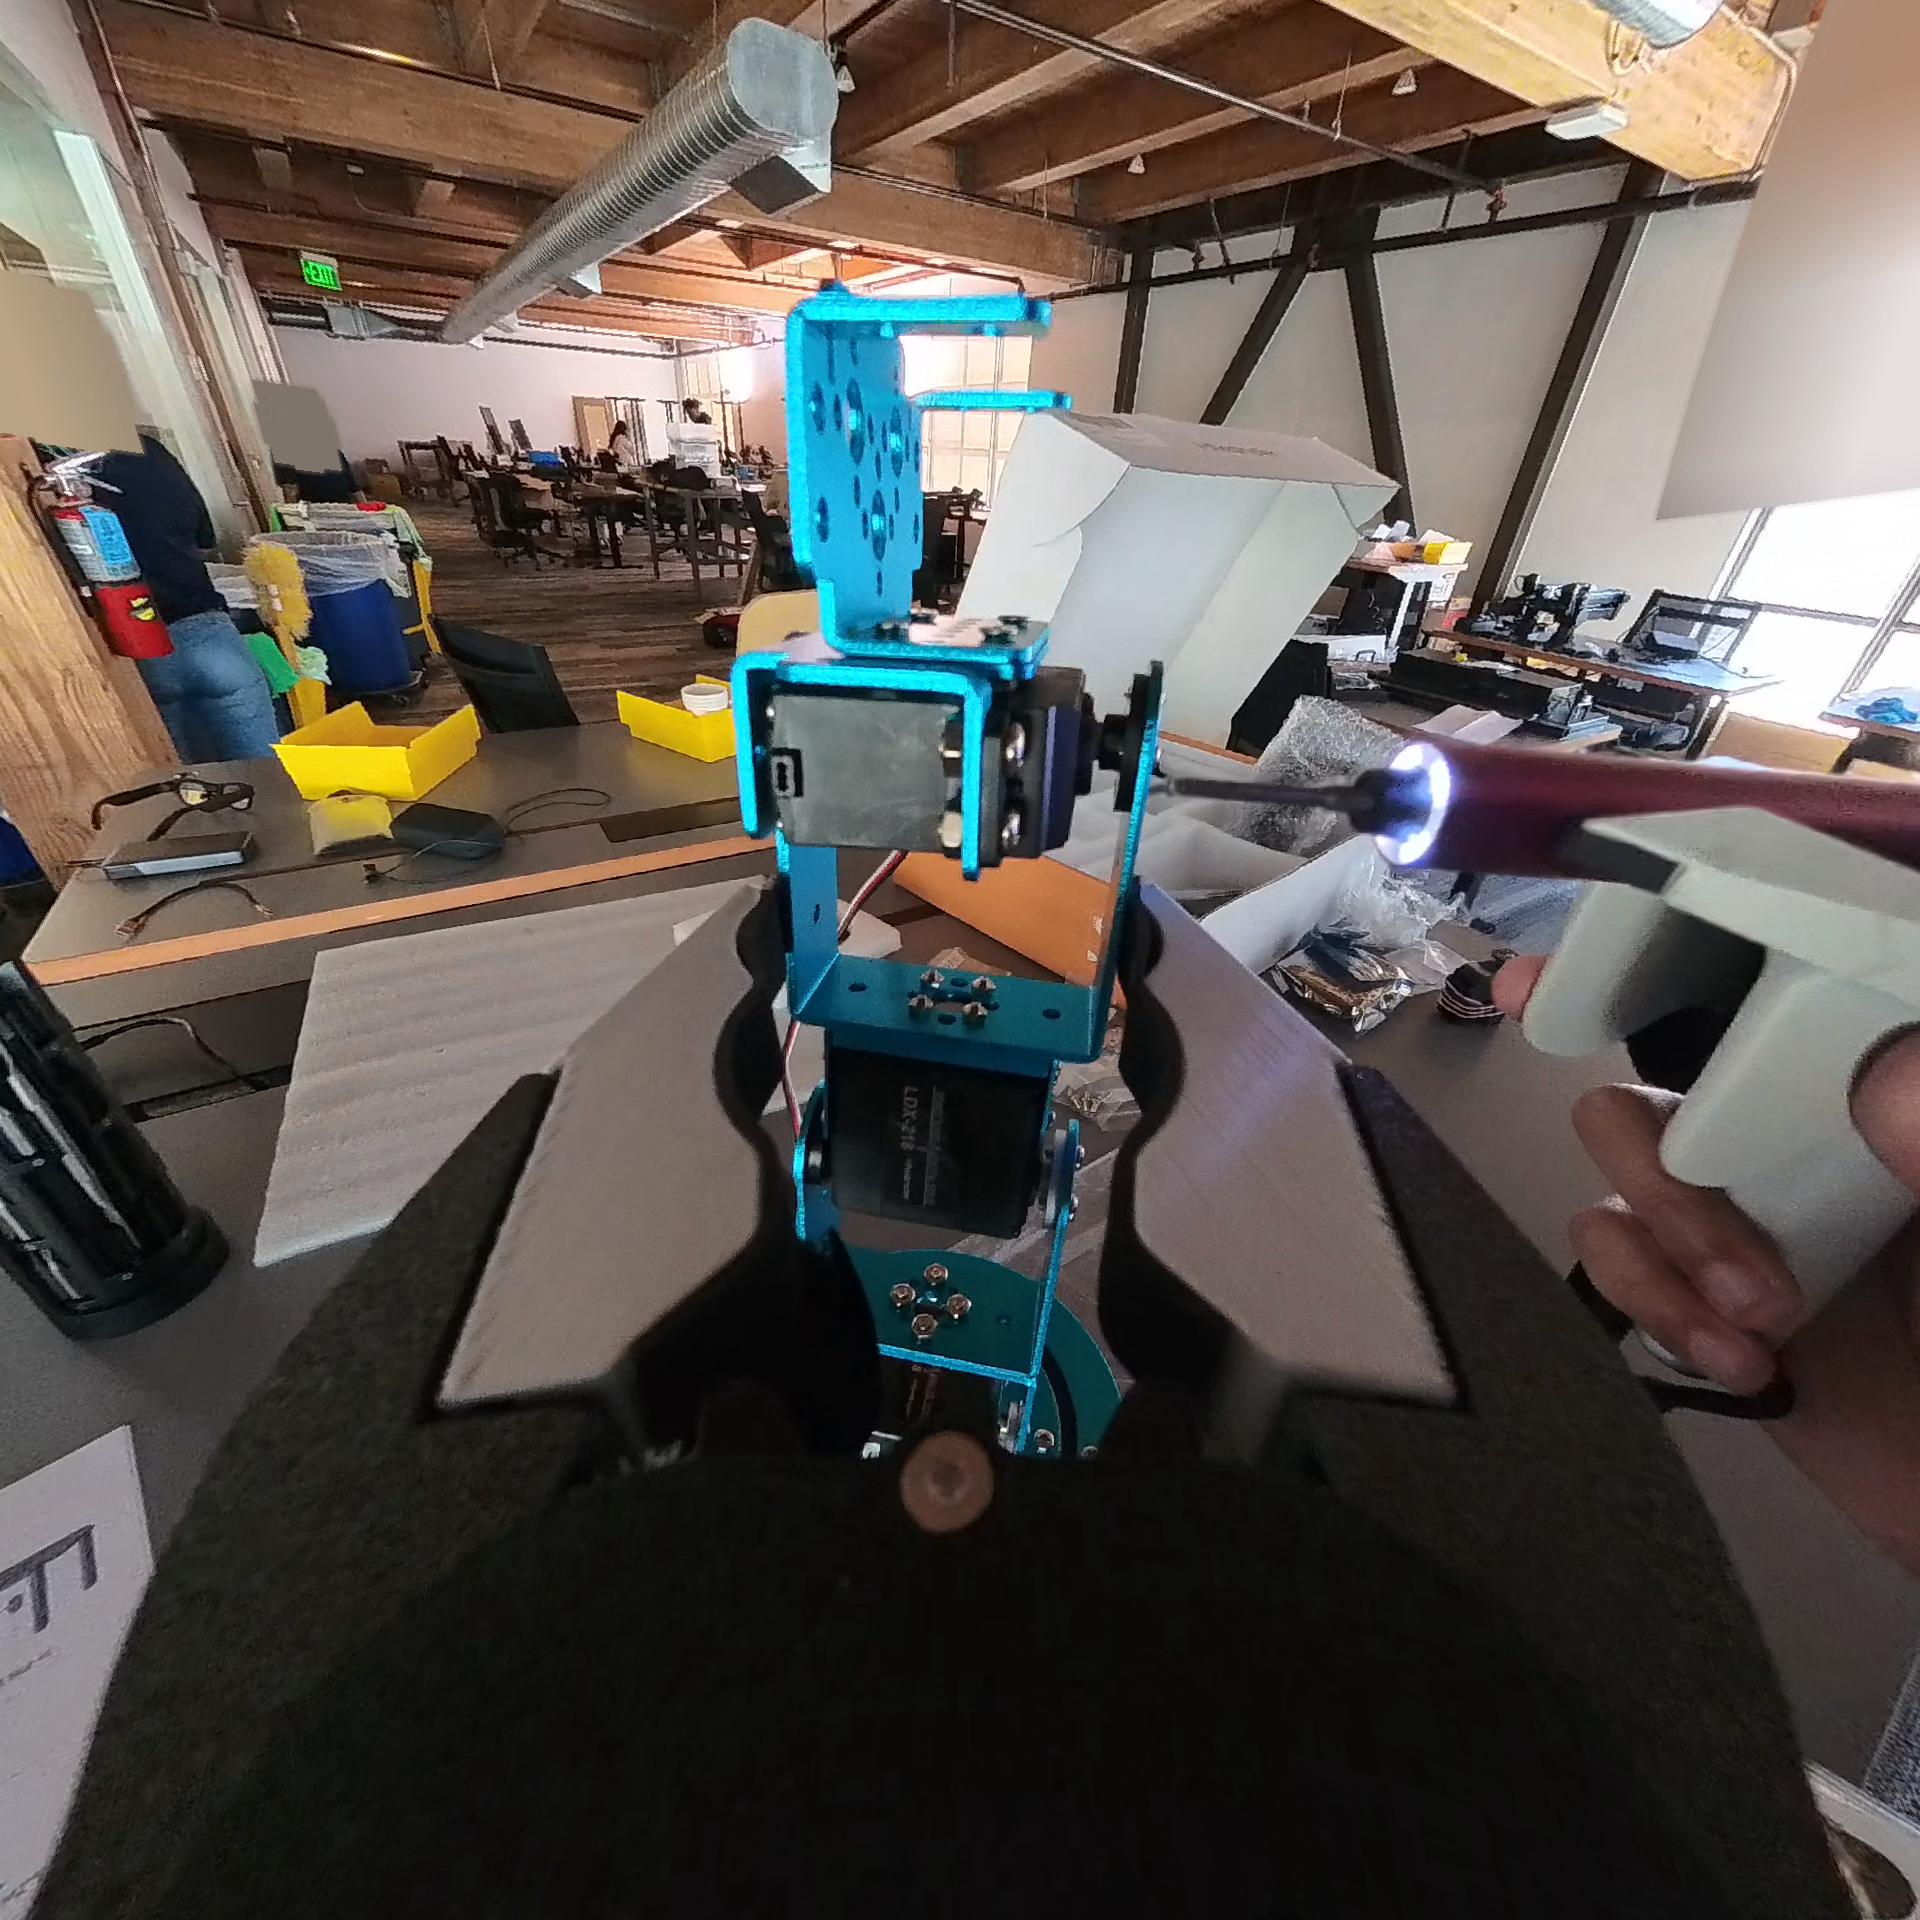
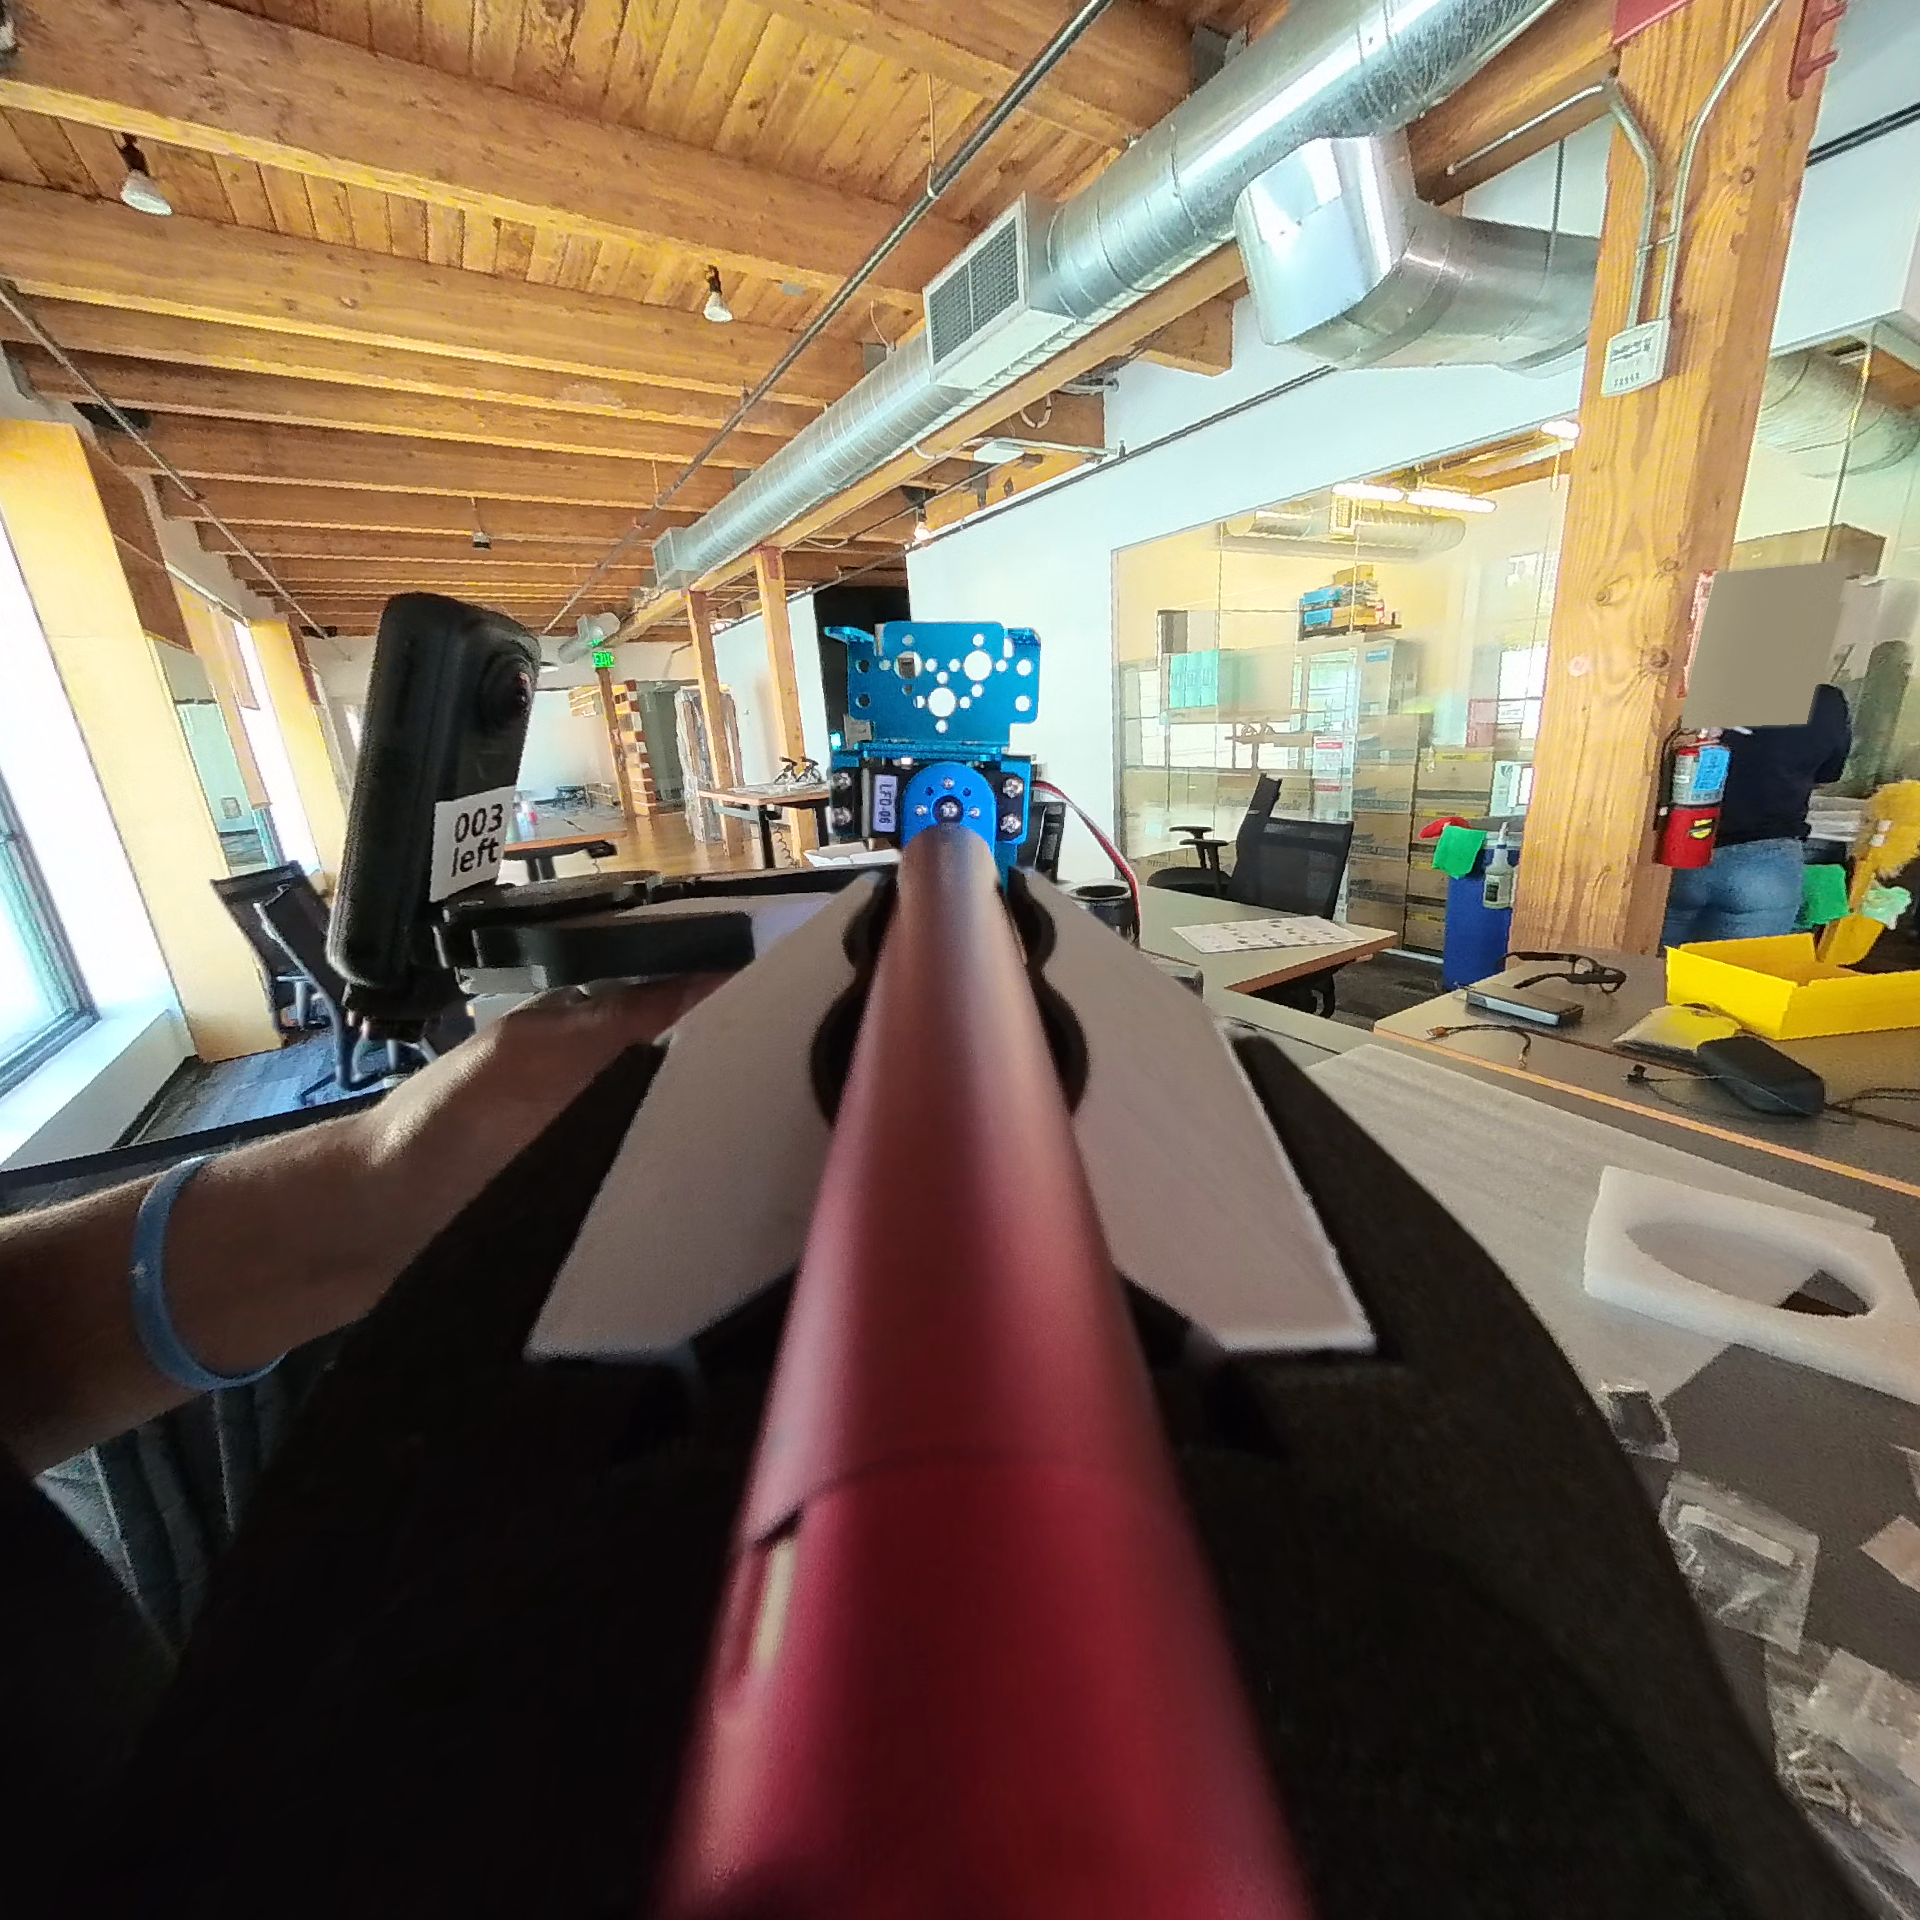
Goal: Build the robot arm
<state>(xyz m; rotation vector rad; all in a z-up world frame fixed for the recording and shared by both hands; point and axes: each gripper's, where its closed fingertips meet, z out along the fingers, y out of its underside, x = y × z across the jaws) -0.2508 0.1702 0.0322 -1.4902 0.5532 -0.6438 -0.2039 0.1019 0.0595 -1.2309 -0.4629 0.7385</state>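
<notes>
A blue metal bracket-and-servo assembly [image 1: 914,748] stands upright between my left gripper's [image 1: 951,935] grey fingers [image 1: 644,1122]. The fingers are shut on its lower U-bracket, above a black servo [image 1: 925,1143]. My right gripper [image 2: 940,883] is shut on a red powered screwdriver [image 2: 935,1195]. In the left wrist view the screwdriver [image 1: 1621,790] comes in from the right with its light ring [image 1: 1413,800] lit. Its thin bit [image 1: 1247,787] meets the side of the upper bracket. In the right wrist view the tip sits at a round blue servo horn [image 2: 945,810].
A white foam sheet [image 1: 468,1039], an open white box [image 1: 1164,561] and loose screws [image 1: 1091,1096] lie on the grey table [image 1: 156,1351]. Yellow trays [image 1: 374,748] sit on the far desk. A foam cut-out [image 2: 1745,1278] and plastic bags [image 2: 1745,1558] lie to the right. A person [image 1: 177,582] stands far left.
</notes>
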